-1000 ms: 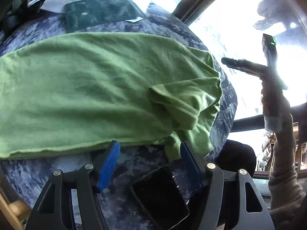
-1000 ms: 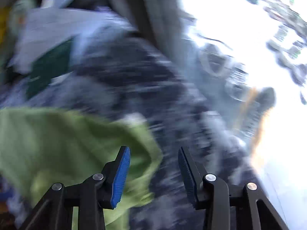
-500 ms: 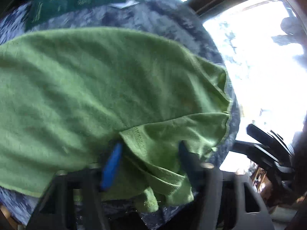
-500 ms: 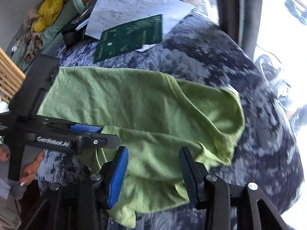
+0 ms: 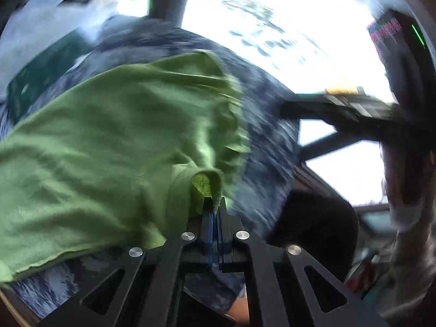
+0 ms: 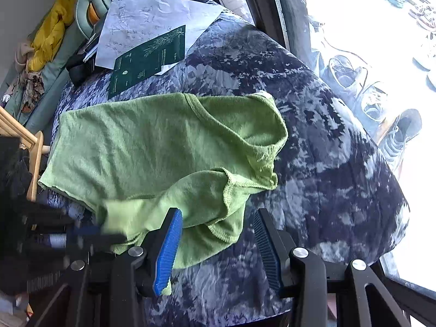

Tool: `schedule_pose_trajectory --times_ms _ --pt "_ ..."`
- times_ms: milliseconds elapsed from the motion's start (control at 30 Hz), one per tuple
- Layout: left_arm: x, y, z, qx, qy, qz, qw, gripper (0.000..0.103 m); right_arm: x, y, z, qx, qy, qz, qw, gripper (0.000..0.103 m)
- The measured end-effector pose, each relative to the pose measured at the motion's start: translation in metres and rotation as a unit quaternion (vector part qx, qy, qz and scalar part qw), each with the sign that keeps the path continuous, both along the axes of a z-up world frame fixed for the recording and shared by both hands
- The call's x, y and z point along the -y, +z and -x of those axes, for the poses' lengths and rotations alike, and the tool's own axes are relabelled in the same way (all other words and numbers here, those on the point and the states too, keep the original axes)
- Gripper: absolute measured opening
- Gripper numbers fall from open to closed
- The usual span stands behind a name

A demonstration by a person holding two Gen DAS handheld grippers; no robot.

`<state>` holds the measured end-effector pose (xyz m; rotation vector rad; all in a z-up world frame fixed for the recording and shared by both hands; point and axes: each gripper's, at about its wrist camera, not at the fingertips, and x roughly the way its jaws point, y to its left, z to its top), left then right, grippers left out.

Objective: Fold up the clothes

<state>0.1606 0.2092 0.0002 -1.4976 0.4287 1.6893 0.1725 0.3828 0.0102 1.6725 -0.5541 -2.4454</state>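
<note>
A green T-shirt [image 6: 152, 141] lies spread on a blue-grey patterned cover [image 6: 327, 150], with its neckline toward the far side. My left gripper [image 5: 214, 204] is shut on a fold of the shirt's [image 5: 109, 141] near sleeve, and the cloth bunches up out of its tips. In the right wrist view the left gripper [image 6: 109, 238] is a blurred dark shape at the lower left, at the sleeve's edge. My right gripper [image 6: 216, 242] stands open just above the sleeve's hem. Cloth passes under its blue left finger [image 6: 169, 245], and the pads press on nothing.
A dark green booklet [image 6: 150, 60] and white papers [image 6: 152, 13] lie at the cover's far side. A yellow garment [image 6: 51, 38] sits far left, and a wooden rack [image 6: 32, 158] stands at the left edge. Several shoes [image 6: 368, 95] lie on the bright floor to the right.
My left gripper was open over the shirt's near hem; it has closed on the sleeve fold and swung sideways with it. The right gripper has drifted over the sleeve, still open.
</note>
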Motion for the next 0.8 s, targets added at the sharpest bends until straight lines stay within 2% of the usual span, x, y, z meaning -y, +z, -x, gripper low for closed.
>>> schedule_pose_trajectory --times_ms 100,167,300,400,467,500,533,567,633,700,733,800 --pt "-0.013 0.001 -0.032 -0.012 -0.049 0.003 0.9987 0.002 0.005 -0.004 -0.002 0.008 0.005 0.004 1.000 0.045" --pt "-0.021 -0.005 -0.047 -0.013 -0.062 0.008 0.9980 0.002 0.010 -0.007 -0.001 0.014 0.012 0.009 1.000 0.045" --pt "-0.017 -0.016 -0.058 -0.001 -0.052 -0.003 0.9987 0.002 0.029 -0.022 -0.002 0.061 0.039 0.041 0.997 0.046" --pt "-0.013 -0.019 -0.066 -0.016 -0.053 -0.016 0.9983 0.002 0.039 -0.038 -0.007 0.100 0.055 0.083 0.990 0.046" --pt "-0.012 -0.021 -0.070 -0.024 -0.057 -0.023 0.9978 0.002 0.045 -0.048 -0.009 0.113 0.056 0.086 0.988 0.046" --pt "-0.012 -0.022 -0.071 -0.022 -0.055 -0.028 0.9979 0.002 0.047 -0.051 -0.010 0.114 0.053 0.082 0.989 0.044" --pt "-0.011 -0.023 -0.071 -0.021 -0.051 -0.030 0.9980 0.002 0.048 -0.055 -0.010 0.113 0.049 0.079 0.989 0.028" --pt "-0.009 -0.024 -0.070 -0.021 -0.046 -0.032 0.9982 0.003 0.049 -0.059 -0.010 0.113 0.044 0.081 0.989 0.003" --pt "-0.003 -0.025 -0.066 -0.015 -0.028 -0.024 0.9992 0.006 0.046 -0.065 -0.011 0.115 0.030 0.101 0.988 0.002" --pt "0.012 -0.026 -0.059 0.010 -0.007 -0.029 0.9995 0.021 0.044 -0.063 -0.014 0.104 0.020 0.100 0.989 0.002" --pt "0.023 -0.024 -0.054 0.016 0.006 -0.037 0.9992 0.024 0.042 -0.060 -0.016 0.099 0.016 0.102 0.990 0.002" --pt "0.048 -0.020 -0.043 0.028 0.039 -0.053 0.9975 0.037 0.040 -0.054 -0.019 0.092 0.008 0.108 0.990 0.002"
